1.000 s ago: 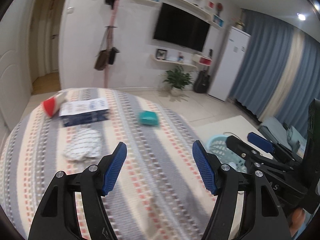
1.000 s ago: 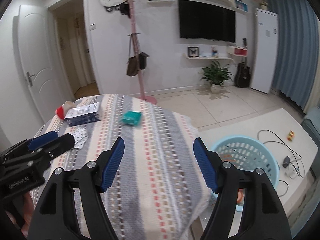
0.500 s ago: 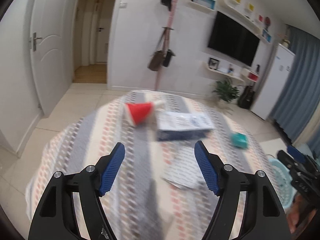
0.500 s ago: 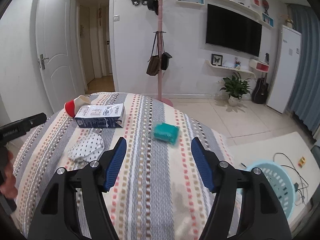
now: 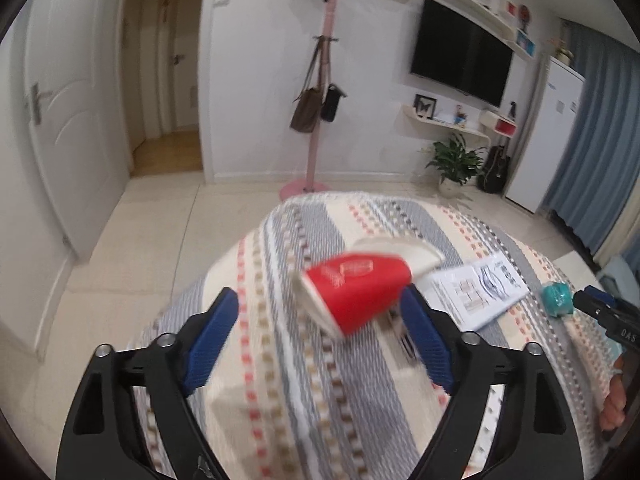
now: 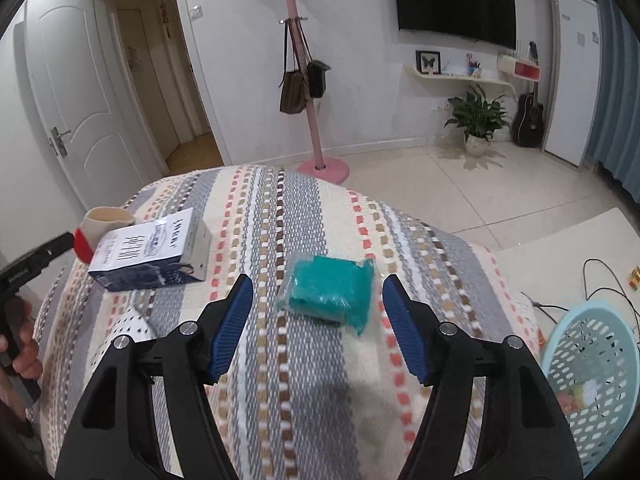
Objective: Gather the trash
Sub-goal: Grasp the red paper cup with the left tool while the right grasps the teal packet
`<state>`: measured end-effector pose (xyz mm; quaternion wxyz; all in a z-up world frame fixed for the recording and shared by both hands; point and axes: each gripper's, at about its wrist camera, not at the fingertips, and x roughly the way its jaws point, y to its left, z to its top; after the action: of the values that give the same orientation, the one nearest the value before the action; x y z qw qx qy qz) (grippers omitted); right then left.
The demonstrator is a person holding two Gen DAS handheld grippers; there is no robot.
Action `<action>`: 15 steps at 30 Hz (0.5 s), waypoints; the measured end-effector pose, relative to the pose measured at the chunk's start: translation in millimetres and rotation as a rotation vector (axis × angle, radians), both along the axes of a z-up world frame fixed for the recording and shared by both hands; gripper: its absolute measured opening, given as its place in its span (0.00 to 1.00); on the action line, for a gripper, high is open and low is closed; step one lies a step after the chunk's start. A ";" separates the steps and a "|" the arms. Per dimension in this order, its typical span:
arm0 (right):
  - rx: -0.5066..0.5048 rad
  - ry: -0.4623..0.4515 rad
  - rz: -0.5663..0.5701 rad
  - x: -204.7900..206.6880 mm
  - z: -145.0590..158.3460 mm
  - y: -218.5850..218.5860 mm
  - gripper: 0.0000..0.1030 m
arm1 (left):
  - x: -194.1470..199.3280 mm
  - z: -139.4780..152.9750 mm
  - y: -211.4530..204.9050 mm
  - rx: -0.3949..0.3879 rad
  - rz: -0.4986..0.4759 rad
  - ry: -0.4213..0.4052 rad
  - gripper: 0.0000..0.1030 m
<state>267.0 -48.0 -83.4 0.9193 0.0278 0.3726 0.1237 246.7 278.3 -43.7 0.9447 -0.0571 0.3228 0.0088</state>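
A red paper cup (image 5: 356, 290) lies on its side on the striped tablecloth (image 5: 352, 408), stacked with a white cup (image 5: 404, 250). My left gripper (image 5: 320, 334) is open, its blue pads on either side of the red cup, just short of it. A teal plastic packet (image 6: 330, 294) lies on the cloth between the open pads of my right gripper (image 6: 318, 322). A blue and white carton (image 6: 154, 256) lies to the left; the cups (image 6: 98, 228) show beyond it. A blue laundry basket (image 6: 592, 376) stands on the floor at the right.
A white perforated wrapper (image 6: 124, 328) lies near the table's left front. A pink coat stand (image 6: 308, 92) with bags stands beyond the table. A low white table (image 6: 568, 256) with cables is at the right. A potted plant (image 6: 478, 120) is by the wall.
My left gripper has swung left and closed in on the red cup, which now sits between its pads. My right gripper has moved forward so the teal packet lies between its pads.
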 end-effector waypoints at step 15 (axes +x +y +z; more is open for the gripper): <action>-0.065 0.111 -0.030 27.9 -22.4 15.6 0.51 | 18.1 -12.3 -21.5 0.102 -0.173 0.023 0.77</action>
<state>294.9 -32.4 -105.9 0.8994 0.0102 0.4263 0.0959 264.9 256.8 -56.0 0.9398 0.0193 0.3365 -0.0559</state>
